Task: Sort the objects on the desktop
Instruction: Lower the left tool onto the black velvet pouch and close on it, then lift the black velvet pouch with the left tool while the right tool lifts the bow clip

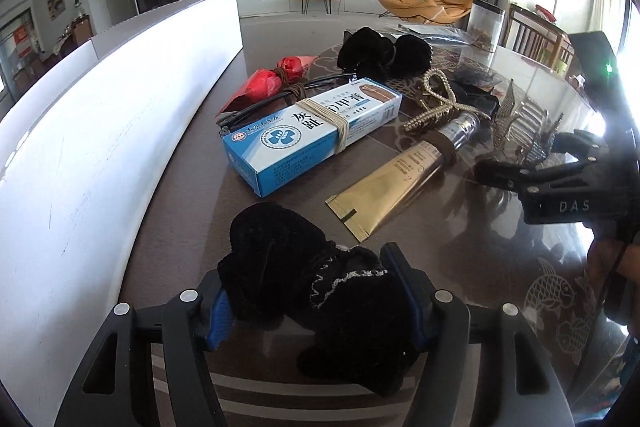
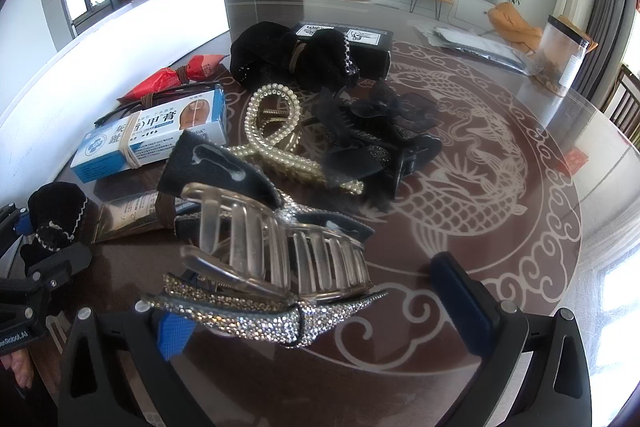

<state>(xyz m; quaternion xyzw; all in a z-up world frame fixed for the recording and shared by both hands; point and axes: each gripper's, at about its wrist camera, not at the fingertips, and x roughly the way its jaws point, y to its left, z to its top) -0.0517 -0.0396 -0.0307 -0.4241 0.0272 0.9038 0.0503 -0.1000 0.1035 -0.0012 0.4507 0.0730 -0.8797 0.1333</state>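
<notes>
Sorting step: the left gripper [image 1: 316, 303] takes up a black velvet bow [image 1: 316, 291].
Its blue pads pinch the bow at both sides, low over the table [image 1: 460, 247]; next, a clean lift seems called for. The right gripper [image 2: 324, 323] stands spread around a rhinestone hair clip [image 2: 276, 315], not pressing. Beyond lie a gold tube [image 1: 392, 183] and a blue box [image 1: 312, 135]; a white wall [image 1: 100, 147] closes the left, with open table to the right.
</notes>
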